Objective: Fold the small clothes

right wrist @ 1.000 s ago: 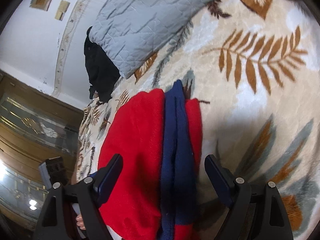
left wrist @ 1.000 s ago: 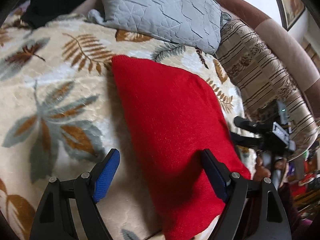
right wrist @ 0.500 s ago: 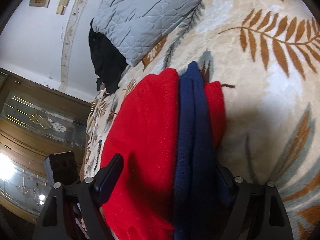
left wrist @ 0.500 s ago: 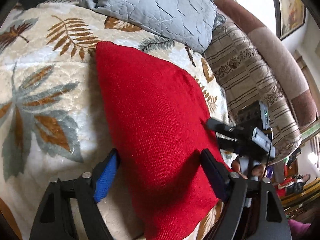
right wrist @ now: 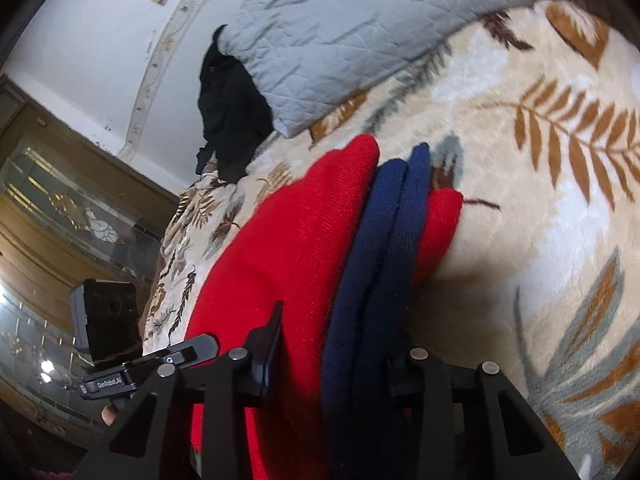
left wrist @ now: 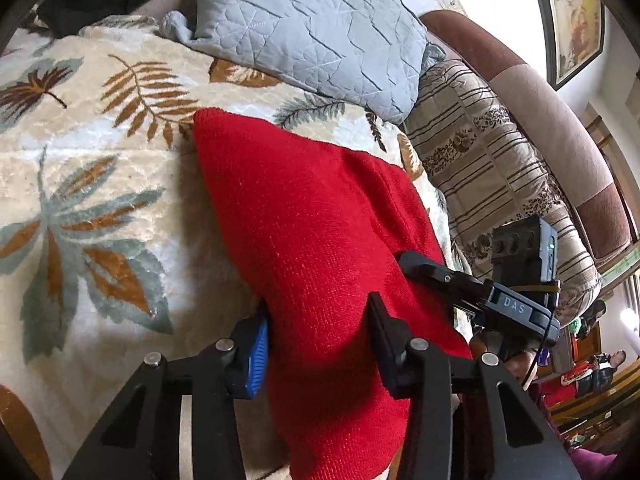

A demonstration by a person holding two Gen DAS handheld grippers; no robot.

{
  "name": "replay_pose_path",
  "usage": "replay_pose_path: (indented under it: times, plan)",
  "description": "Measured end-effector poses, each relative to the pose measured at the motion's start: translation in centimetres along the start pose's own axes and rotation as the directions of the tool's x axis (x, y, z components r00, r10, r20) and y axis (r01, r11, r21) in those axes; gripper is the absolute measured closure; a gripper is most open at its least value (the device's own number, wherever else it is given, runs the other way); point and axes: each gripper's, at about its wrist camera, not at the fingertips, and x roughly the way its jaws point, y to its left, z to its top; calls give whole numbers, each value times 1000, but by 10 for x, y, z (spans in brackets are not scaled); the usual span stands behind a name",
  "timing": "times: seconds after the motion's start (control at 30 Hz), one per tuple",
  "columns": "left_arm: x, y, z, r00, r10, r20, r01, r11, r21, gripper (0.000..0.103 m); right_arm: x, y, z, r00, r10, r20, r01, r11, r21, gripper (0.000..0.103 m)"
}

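Observation:
A folded red knit garment (left wrist: 312,240) lies on a leaf-patterned blanket (left wrist: 80,184). In the right wrist view the red garment (right wrist: 288,248) has a navy blue layer (right wrist: 384,248) sandwiched in its fold. My left gripper (left wrist: 320,340) is shut on the garment's near edge, with the cloth bunched between the jaws. My right gripper (right wrist: 336,364) is shut on the other end, pinching the red and navy layers together. Each gripper shows in the other's view: the right one (left wrist: 472,292) at the garment's right side, the left one (right wrist: 152,368) at lower left.
A grey quilted pillow (left wrist: 312,32) lies behind the garment, and a striped cushion (left wrist: 488,168) and brown sofa back (left wrist: 560,120) stand at the right. A black cloth (right wrist: 228,108) lies beside the pillow.
Both grippers moved in onto the garment's ends and went from open to shut on the cloth. The garment now bunches up between the jaws.

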Motion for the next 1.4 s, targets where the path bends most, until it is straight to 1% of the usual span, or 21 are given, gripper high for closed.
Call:
replay_pose_path:
  times: [0.23,0.4,0.53,0.63,0.67,0.7,0.77,0.8,0.87,0.9,0.93,0.97,1.0,1.03,1.1,1.13,1.17,1.2,1.3,1.37,1.4]
  plan:
    - [-38,-13,-4,997,36,68,-39,999,33,57,-7,30,-5,999,26,29,-24,996,-90,63]
    - [-61,-14,-15,991,75,108,-79,996,33,57,-8,49,-13,995,81,51,-75,990,-122,63]
    - [-60,-4,-29,988,132,82,-134,991,17,57,-1,54,-23,995,94,45,-89,990,-110,63]
    - [-42,9,-41,970,241,7,-242,970,16,54,12,49,-34,999,40,-7,-41,994,-98,63]
    - [-41,12,-45,965,261,8,-261,965,17,52,19,47,-40,999,-6,-47,1,995,-102,62]
    - [-44,12,-47,967,255,23,-255,967,13,52,21,47,-44,997,-57,-54,50,992,-119,60]
    - [-56,9,-49,961,275,42,-275,961,5,52,16,52,-48,993,-107,-44,100,984,-147,51]
    - [-64,4,-52,950,303,70,-305,952,12,51,11,57,-50,991,-133,-30,126,978,-166,49]
    - [-78,-7,-61,922,369,120,-375,927,30,46,-8,71,-54,981,-190,50,196,956,-220,48]
    - [-84,-11,-65,902,408,140,-416,909,36,39,-21,77,-59,973,-205,103,224,945,-238,48]
    - [-87,-12,-69,890,430,154,-440,897,39,30,-29,83,-63,970,-204,135,232,940,-250,48]
    - [-90,-17,-73,866,468,177,-482,875,40,26,-40,92,-71,965,-196,176,241,927,-289,48]
    - [-90,-19,-77,833,517,195,-533,845,37,19,-44,101,-78,961,-194,196,251,910,-330,48]
    - [-86,-21,-82,795,572,201,-590,806,43,17,-43,107,-80,960,-196,200,258,898,-356,49]
    - [-78,-20,-87,756,625,191,-647,759,74,17,-29,113,-92,966,-220,137,256,885,-389,60]
    - [-77,-20,-89,749,636,187,-656,750,79,17,-16,108,-95,964,-255,72,263,888,-378,66]
    - [-81,-19,-90,753,633,181,-651,756,70,17,-3,100,-97,958,-286,13,272,892,-362,66]
    - [-87,-20,-90,751,636,179,-653,755,57,17,7,91,-100,951,-307,-33,278,898,-341,66]
    - [-109,-31,-91,712,661,234,-685,728,30,17,-7,94,-95,957,-291,-20,271,914,-302,66]
    - [-124,-44,-93,685,673,280,-705,709,20,17,-29,102,-90,968,-249,27,247,930,-273,66]
    - [-133,-52,-93,665,680,307,-719,695,17,17,-39,112,-89,968,-243,57,249,927,-279,66]
